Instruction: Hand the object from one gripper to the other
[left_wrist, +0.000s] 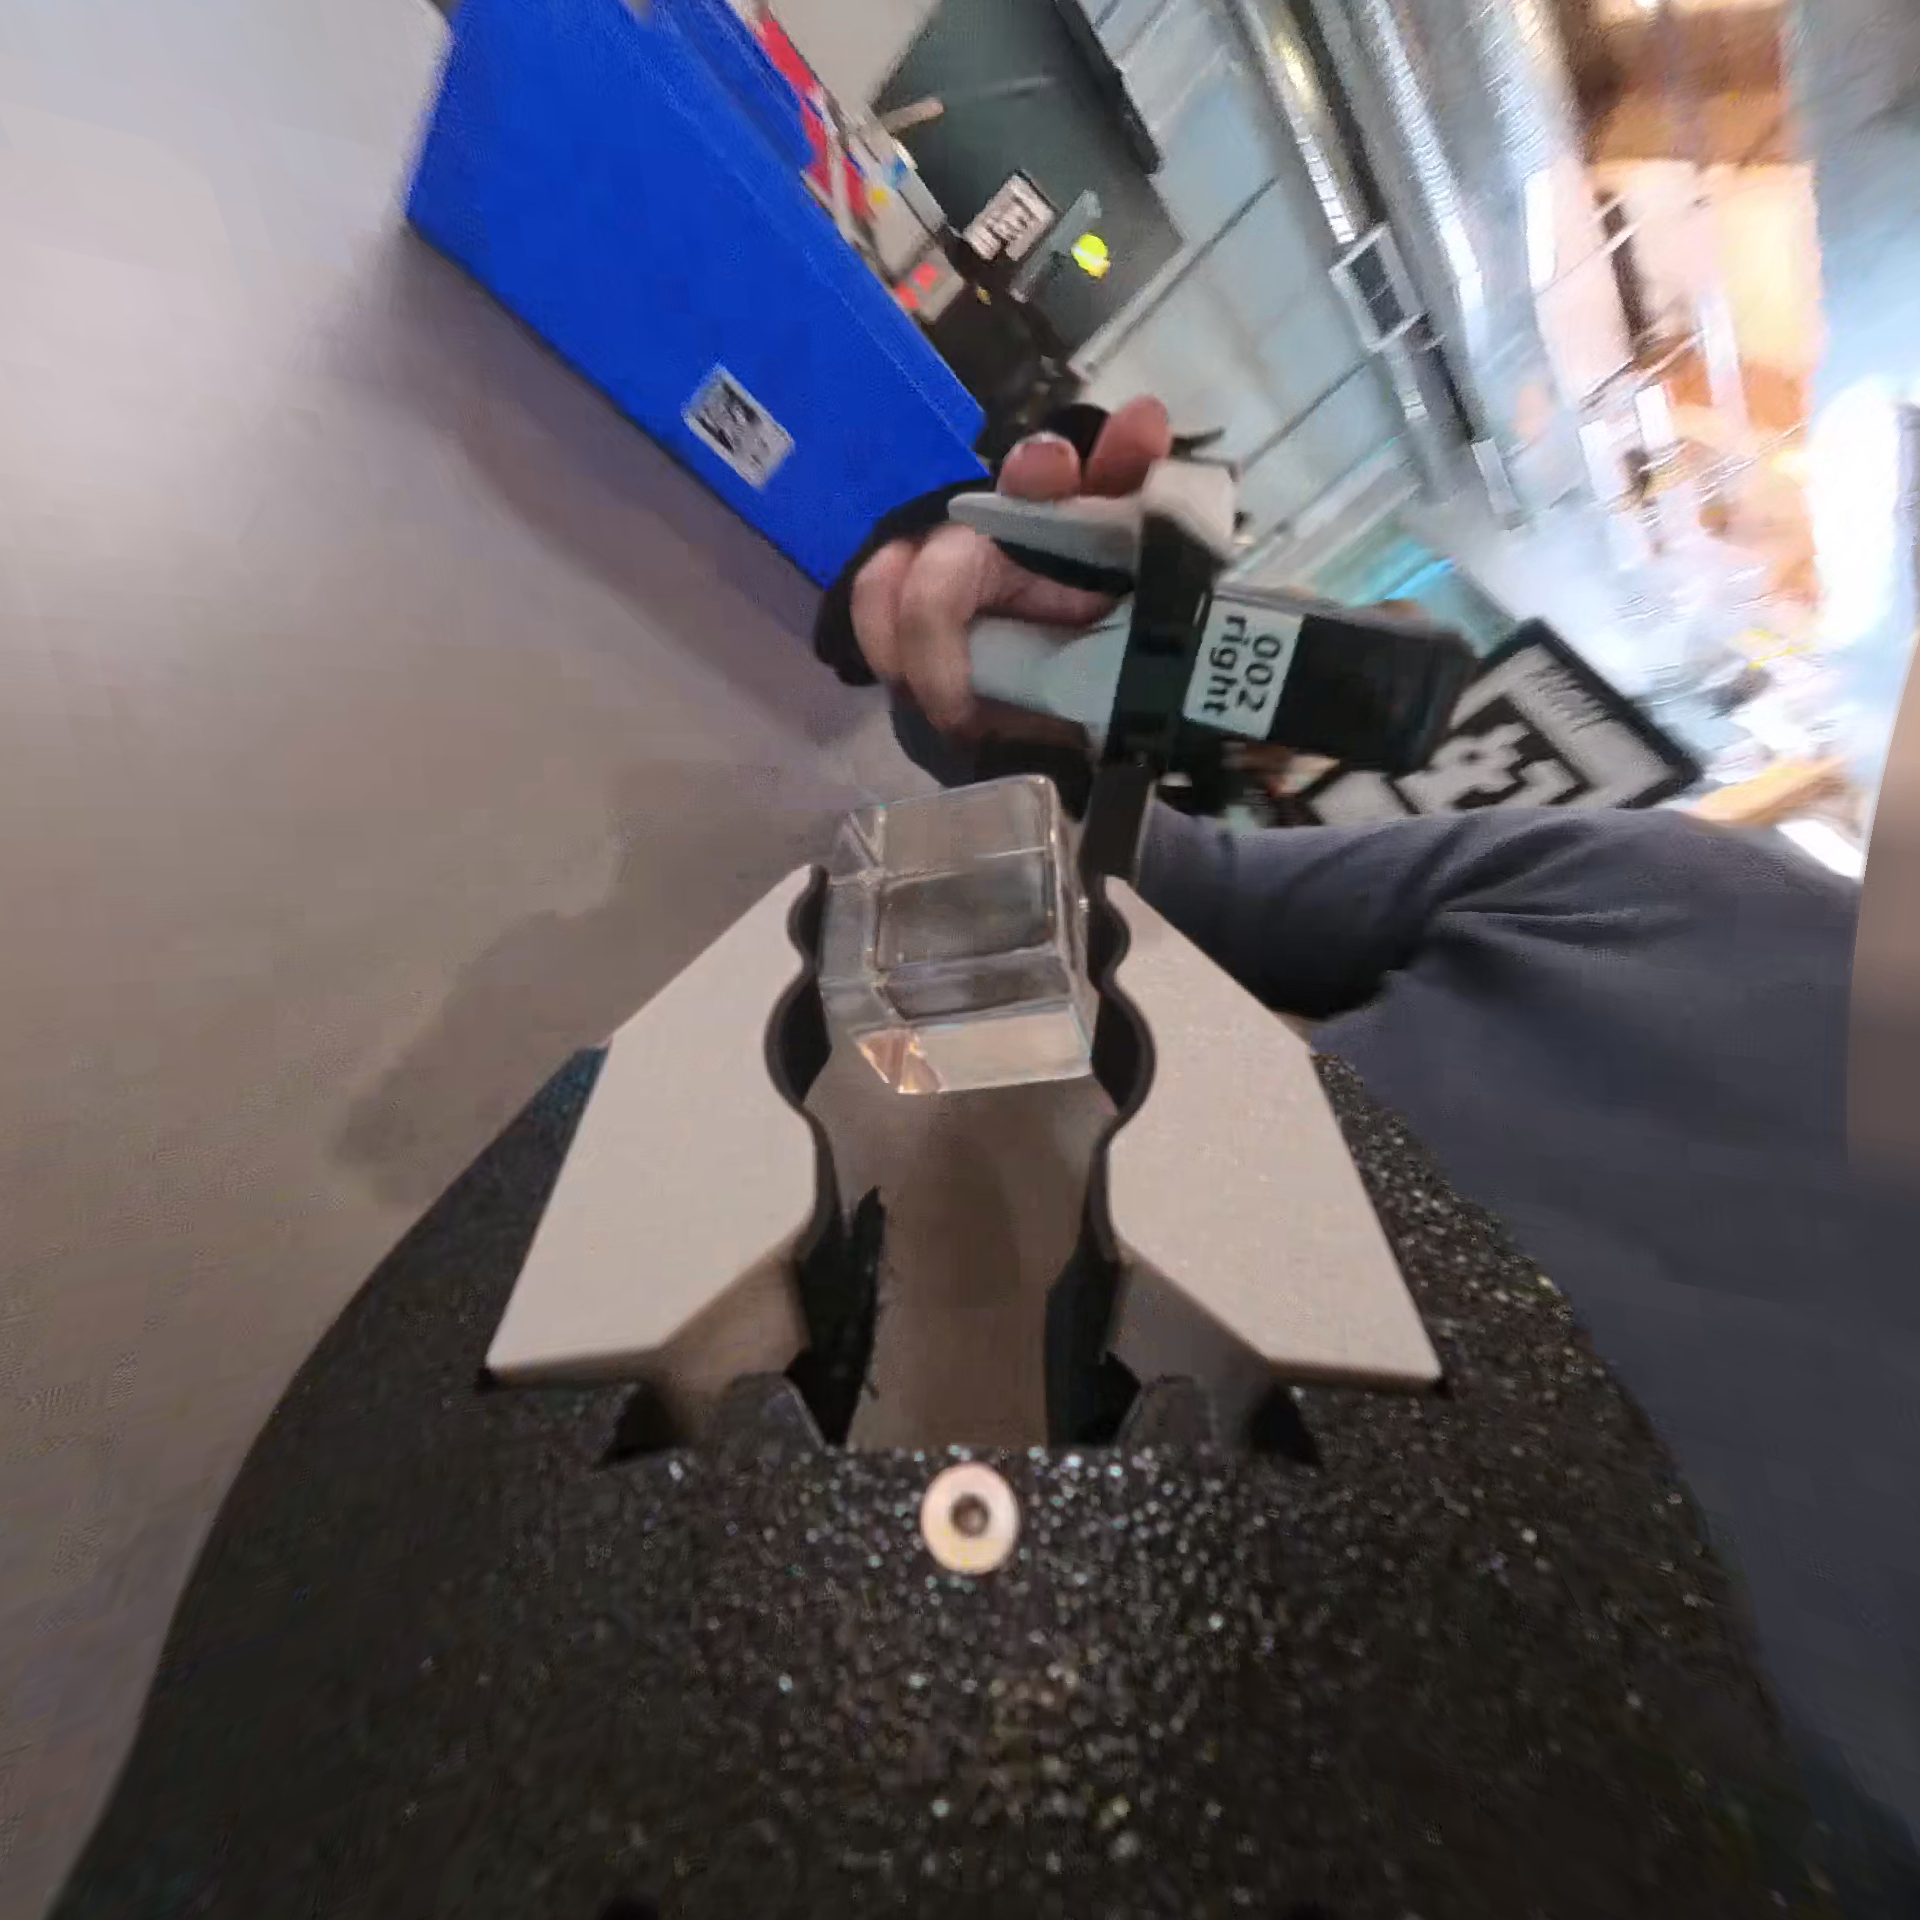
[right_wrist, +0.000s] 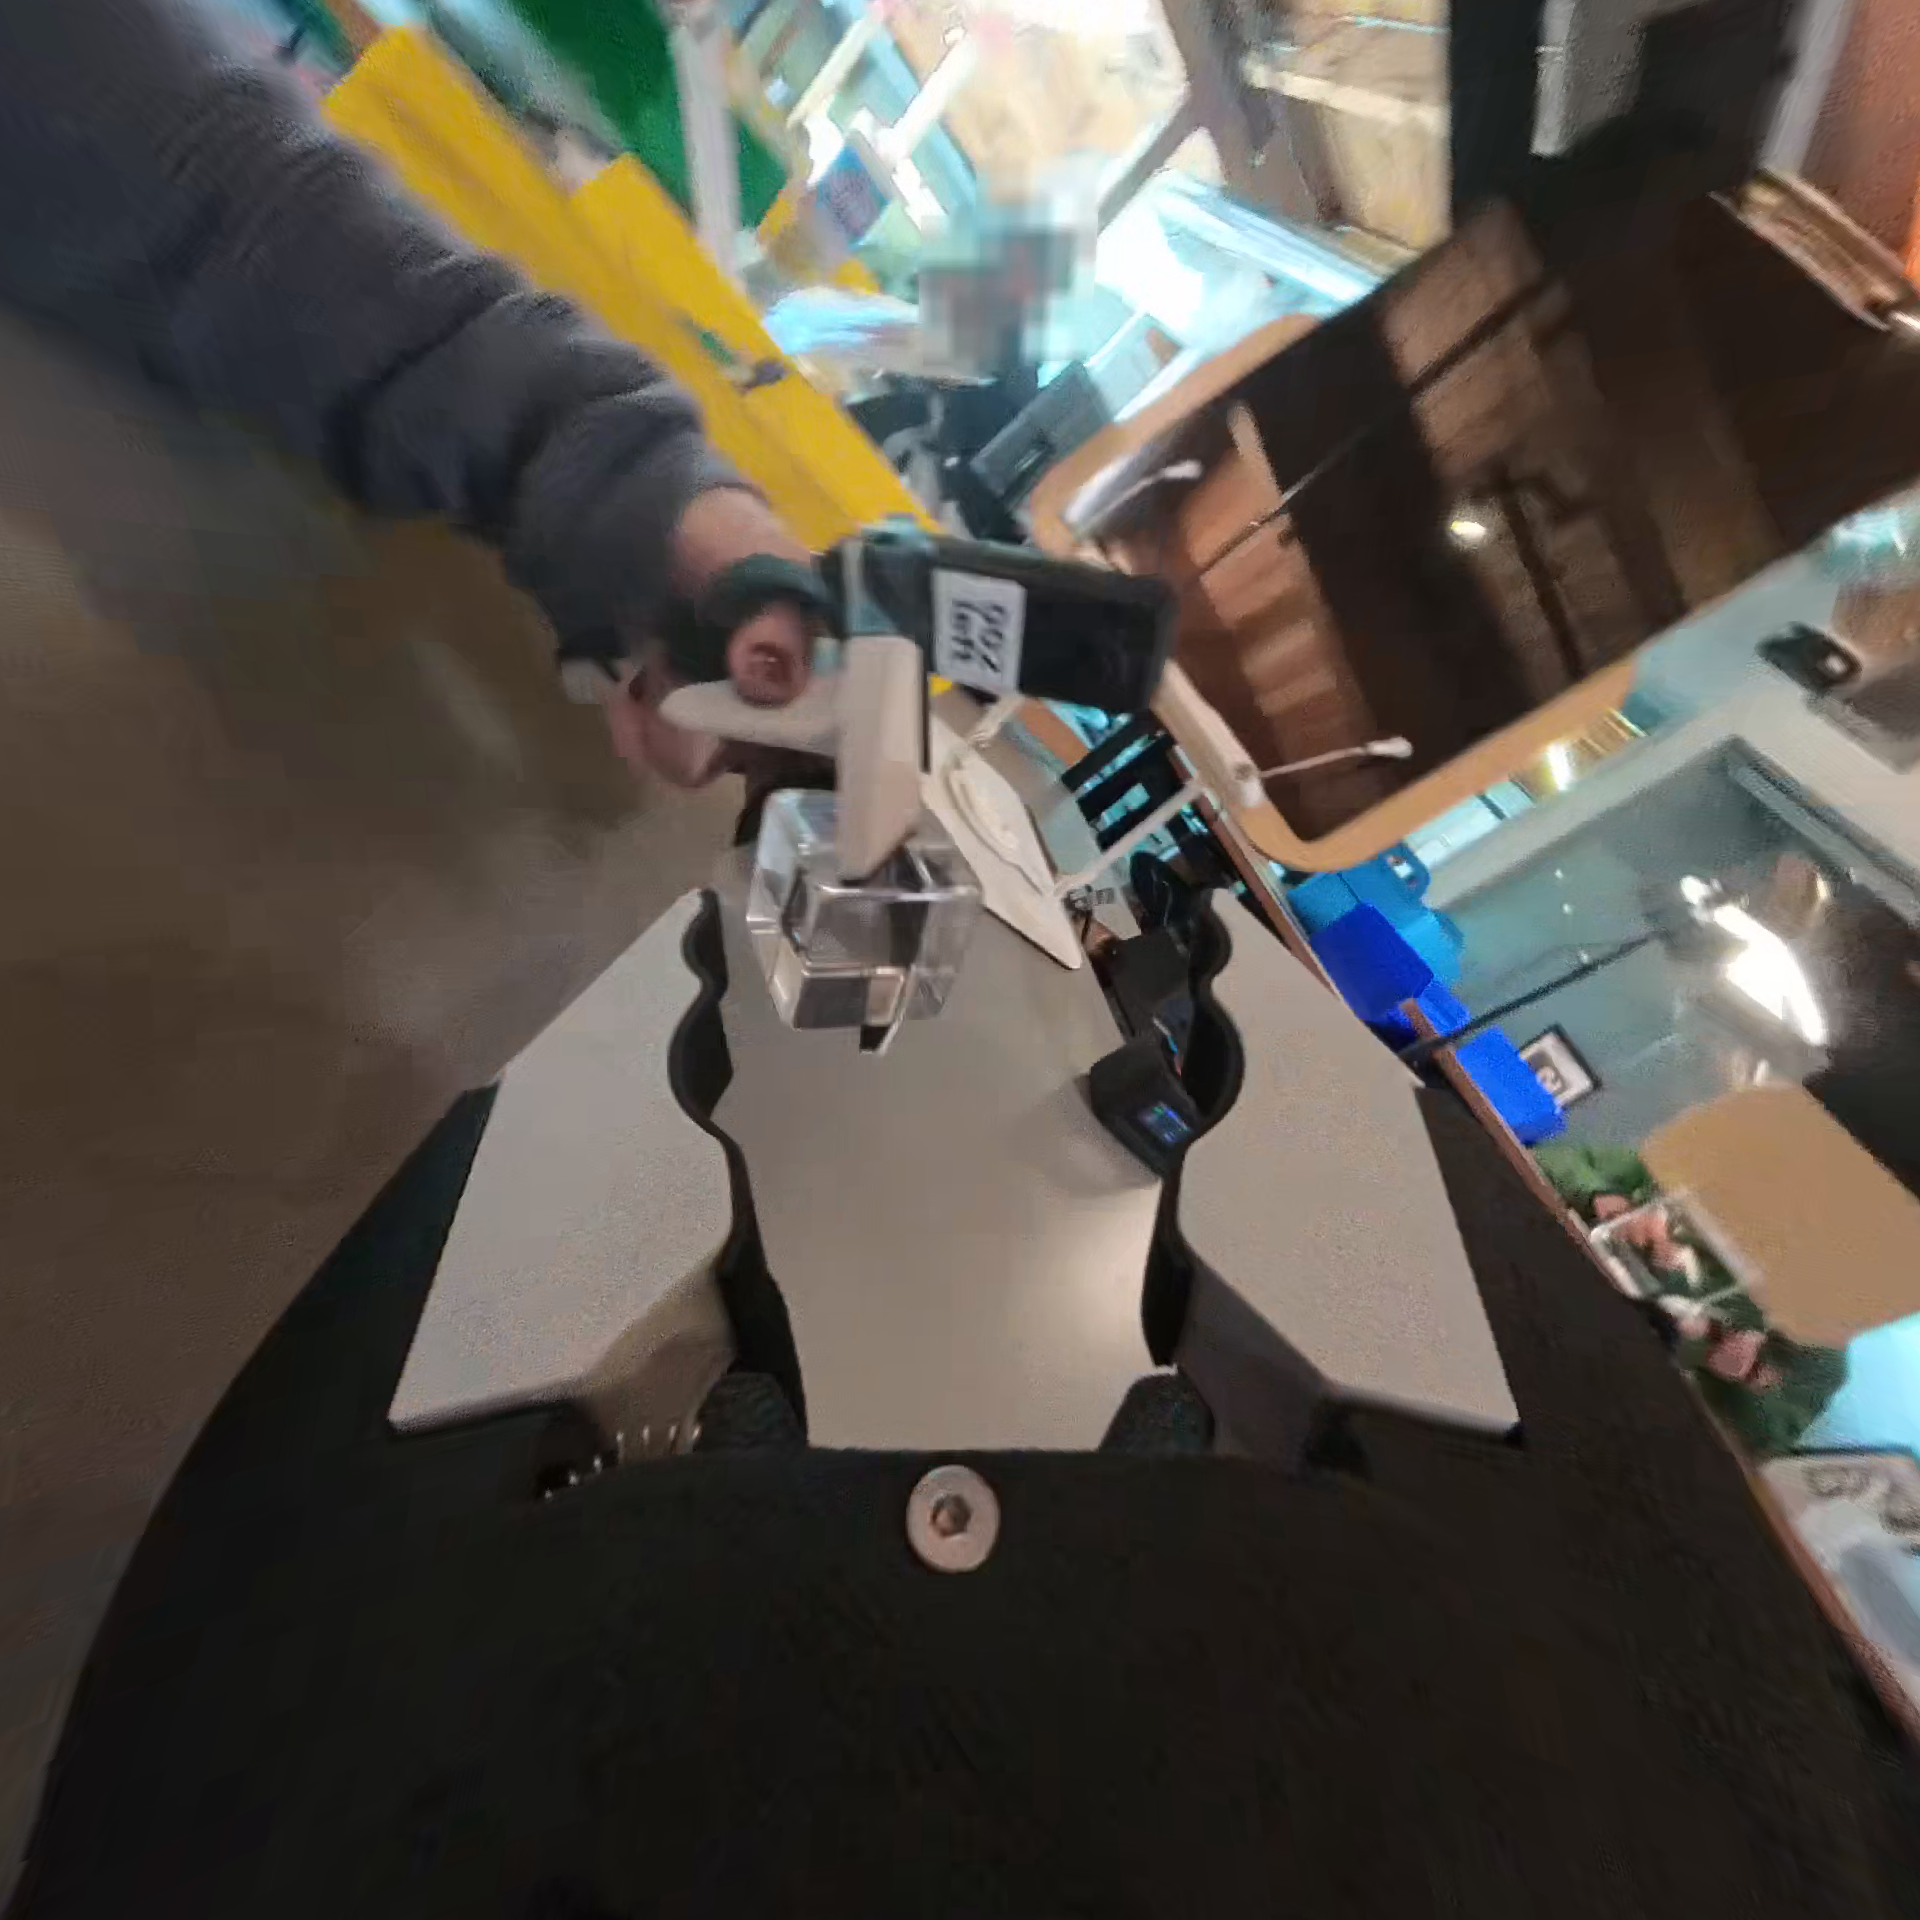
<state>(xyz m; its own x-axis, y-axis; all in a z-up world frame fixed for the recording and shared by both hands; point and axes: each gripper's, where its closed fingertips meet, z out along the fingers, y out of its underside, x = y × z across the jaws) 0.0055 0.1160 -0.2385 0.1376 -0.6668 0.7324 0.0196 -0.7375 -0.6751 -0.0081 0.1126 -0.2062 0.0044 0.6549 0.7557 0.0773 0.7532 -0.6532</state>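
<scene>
Left gripper (left_wrist: 961, 956) reaches forward, jaws clamped on a clear acrylic cube (left_wrist: 961, 935) between the fingertips at 12 o'clock. Right gripper (right_wrist: 961, 997), in a gloved hand (left_wrist: 935, 613), faces it, jaws wide apart; the cube sits just ahead, toward 11 o'clock, untouched.

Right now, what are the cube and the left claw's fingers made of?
Cube: clear, glossy solid, probably acrylic or glass; the background shows through it and its edges catch light. The left claw is shut on it.
Fingers: matte grey, likely printed plastic, with black wavy inner pads that look rubbery.
</scene>
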